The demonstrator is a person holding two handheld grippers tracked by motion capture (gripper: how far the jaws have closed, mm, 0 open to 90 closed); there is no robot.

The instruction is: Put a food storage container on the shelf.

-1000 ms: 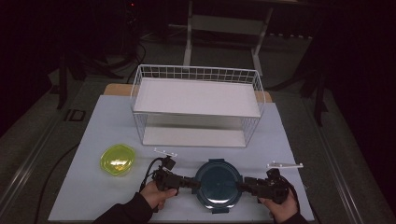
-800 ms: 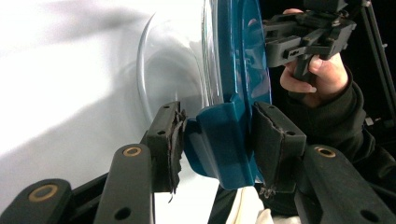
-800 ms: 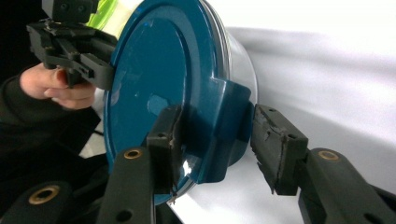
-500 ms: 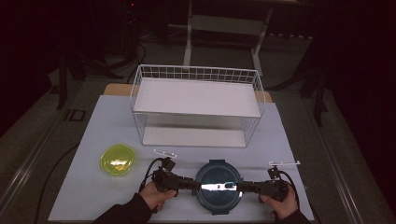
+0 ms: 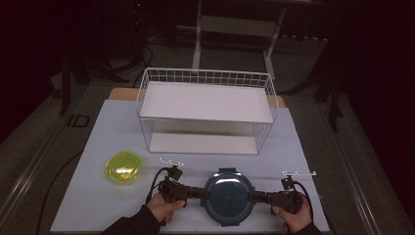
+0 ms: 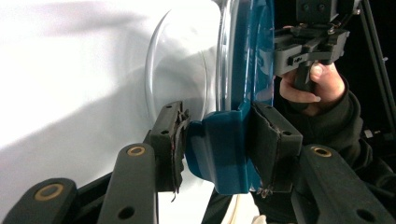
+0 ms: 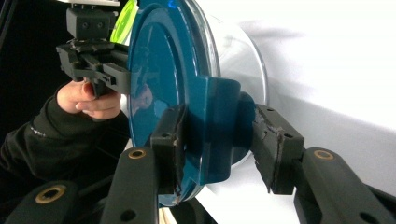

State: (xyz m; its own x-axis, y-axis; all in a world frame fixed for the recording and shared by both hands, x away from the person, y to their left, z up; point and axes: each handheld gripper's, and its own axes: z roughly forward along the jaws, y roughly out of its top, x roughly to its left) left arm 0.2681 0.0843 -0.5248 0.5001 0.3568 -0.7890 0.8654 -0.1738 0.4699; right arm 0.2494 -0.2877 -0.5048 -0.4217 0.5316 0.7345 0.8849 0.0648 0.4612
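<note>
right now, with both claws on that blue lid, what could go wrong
1. The left claw and right claw pinch only the side tabs of the blue lid. A lift might pop a tab loose and drop the glass bowl beneath.
2. The right claw's jaws have just been closing on its tab; one pad seems to catch only the tab's edge, so it could slip.
3. The wire rack stands close behind; its rim could catch the lid.

Both grippers, left gripper (image 5: 205, 193) and right gripper (image 5: 252, 198), are black plastic with brass-ringed pivots, worn-looking pads and trailing black cables; dark long sleeves (image 7: 42, 149).
</note>
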